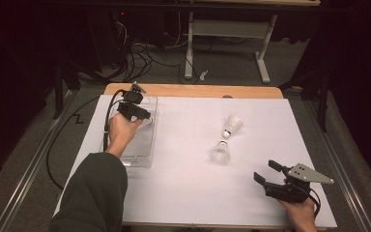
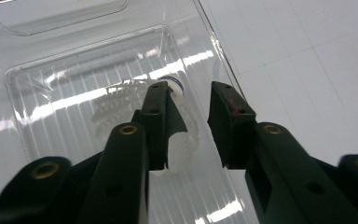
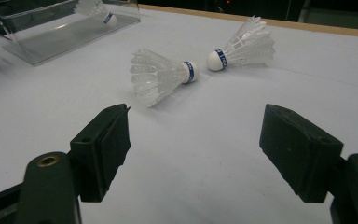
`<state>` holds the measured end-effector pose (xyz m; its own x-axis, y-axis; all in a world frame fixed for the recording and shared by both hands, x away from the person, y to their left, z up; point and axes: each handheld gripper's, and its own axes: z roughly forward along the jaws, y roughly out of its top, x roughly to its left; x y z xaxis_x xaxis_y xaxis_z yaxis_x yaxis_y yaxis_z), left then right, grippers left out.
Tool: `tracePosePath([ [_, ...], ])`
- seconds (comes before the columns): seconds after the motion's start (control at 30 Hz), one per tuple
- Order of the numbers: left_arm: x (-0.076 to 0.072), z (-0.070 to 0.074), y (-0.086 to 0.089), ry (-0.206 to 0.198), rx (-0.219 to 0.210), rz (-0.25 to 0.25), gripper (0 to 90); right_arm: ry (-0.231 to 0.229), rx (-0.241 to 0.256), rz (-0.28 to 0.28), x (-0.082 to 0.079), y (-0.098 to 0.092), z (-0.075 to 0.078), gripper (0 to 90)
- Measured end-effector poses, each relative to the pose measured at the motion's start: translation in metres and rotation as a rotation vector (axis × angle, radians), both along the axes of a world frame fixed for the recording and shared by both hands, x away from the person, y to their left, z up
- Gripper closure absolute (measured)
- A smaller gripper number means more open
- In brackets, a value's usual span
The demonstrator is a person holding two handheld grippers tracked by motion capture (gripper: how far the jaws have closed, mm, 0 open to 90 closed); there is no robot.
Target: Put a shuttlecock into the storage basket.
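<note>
Left gripper (image 1: 147, 116) hovering over the clear plastic tray (image 1: 145, 154) at the left side of the desk (image 1: 183, 193), held in the left hand (image 1: 122, 129). Fingers (image 2: 156, 116) standing apart, clamping nothing. In the left gripper view, a white shuttlecock (image 2: 179, 135) lying on the ribbed tray floor (image 2: 65, 126), partly hidden behind the left finger; blue band just visible at its cork end. Touching or merely close to that finger: impossible to tell. Same shuttlecock showing in the right gripper view inside the tray (image 3: 51, 42), near the far end (image 3: 95, 11).

Right gripper (image 1: 265, 175) resting low near the front right corner of the desk, held in the right hand (image 1: 300, 212), grey three-cornered plate (image 1: 311, 174) on top. Fingers (image 3: 105, 144) spread wide, gripping nothing, pointing toward the middle of the desk.

Two more shuttlecocks lying on their sides on the white desk surface, right of centre, well apart from the tray. Nearer shuttlecock (image 3: 161, 77) with feathers toward the right gripper's left, cork pointing away. Farther shuttlecock (image 3: 244, 46) with cork facing the nearer one's cork; corks near each other, not touching. In the high view, nearer one (image 1: 220, 152) below, farther one (image 1: 233, 124) above it. Both sitting ahead of the right gripper, not between its fingers.
</note>
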<state>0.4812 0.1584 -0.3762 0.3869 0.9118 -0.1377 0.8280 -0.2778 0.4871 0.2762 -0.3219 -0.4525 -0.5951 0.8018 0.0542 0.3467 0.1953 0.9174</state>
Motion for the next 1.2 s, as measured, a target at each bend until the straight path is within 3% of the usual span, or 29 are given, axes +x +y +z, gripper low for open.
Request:
tracePosePath([
  [0.5, -0.017, -0.001, 0.010, -0.005, -0.038, -0.005, 56.7, -0.002, -0.005, -0.004, 0.000, 0.001, 0.000, 24.7],
  [1.2, -0.043, 0.016, 0.000, -0.107, -0.050, -0.040, 48.2, -0.004, -0.001, -0.005, -0.001, 0.000, 0.001, 24.7],
])
